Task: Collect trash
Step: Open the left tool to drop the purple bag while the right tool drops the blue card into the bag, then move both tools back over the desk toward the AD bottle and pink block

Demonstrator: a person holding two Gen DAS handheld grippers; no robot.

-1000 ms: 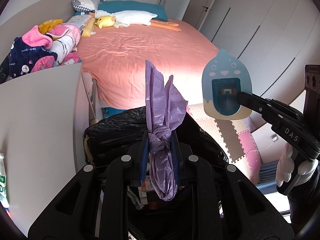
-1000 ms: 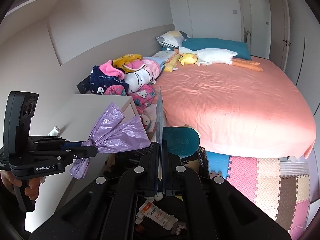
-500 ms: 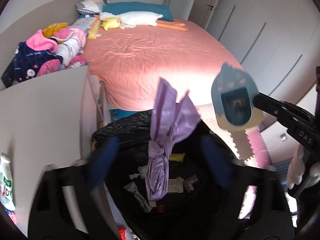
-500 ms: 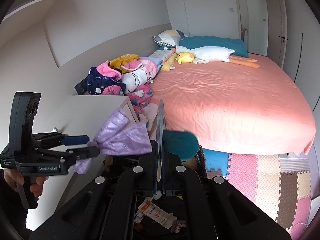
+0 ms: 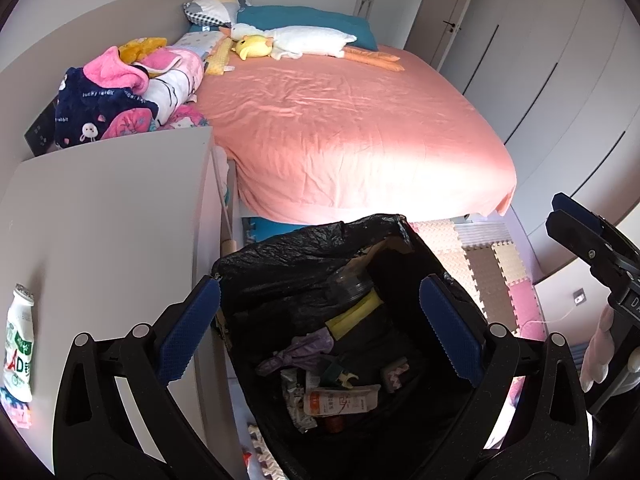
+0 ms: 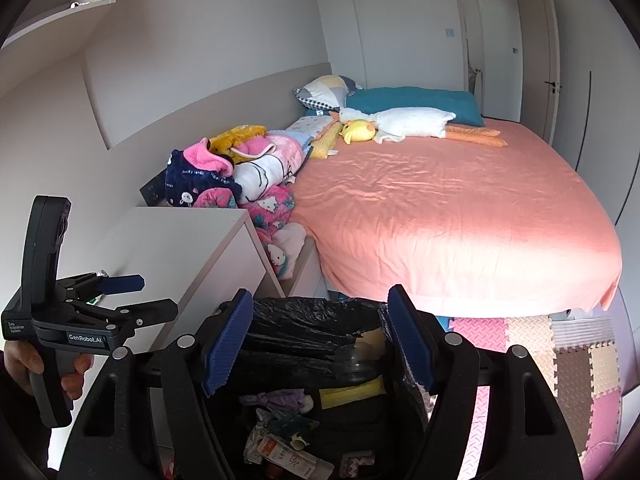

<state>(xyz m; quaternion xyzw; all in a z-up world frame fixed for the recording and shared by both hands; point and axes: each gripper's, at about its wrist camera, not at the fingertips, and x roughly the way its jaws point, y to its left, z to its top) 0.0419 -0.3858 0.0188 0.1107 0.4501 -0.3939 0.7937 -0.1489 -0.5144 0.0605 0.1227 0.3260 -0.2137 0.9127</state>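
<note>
A bin lined with a black bag (image 5: 288, 256) stands on the floor by the bed; it also shows in the right wrist view (image 6: 304, 316). Inside lie a purple knotted bag (image 5: 298, 350), wrappers (image 5: 340, 398) and a yellow item (image 5: 354, 312); the purple bag also shows in the right wrist view (image 6: 280, 398). My left gripper (image 5: 318, 328) is open and empty above the bin. My right gripper (image 6: 318, 340) is open and empty above it too. Each gripper shows in the other's view, the left gripper (image 6: 136, 296) at the left, the right gripper (image 5: 568, 212) at the right.
A white cabinet (image 5: 100, 220) stands left of the bin, with a small white bottle (image 5: 18, 344) on it. A bed with a pink sheet (image 5: 340, 132), folded blankets (image 5: 128, 88) and plush toys lies behind. Foam floor mats (image 5: 492, 264) lie at the right.
My left gripper opened and the purple bag fell into the bin. My right gripper opened and let go of the blue cartoon card, which is out of sight.
</note>
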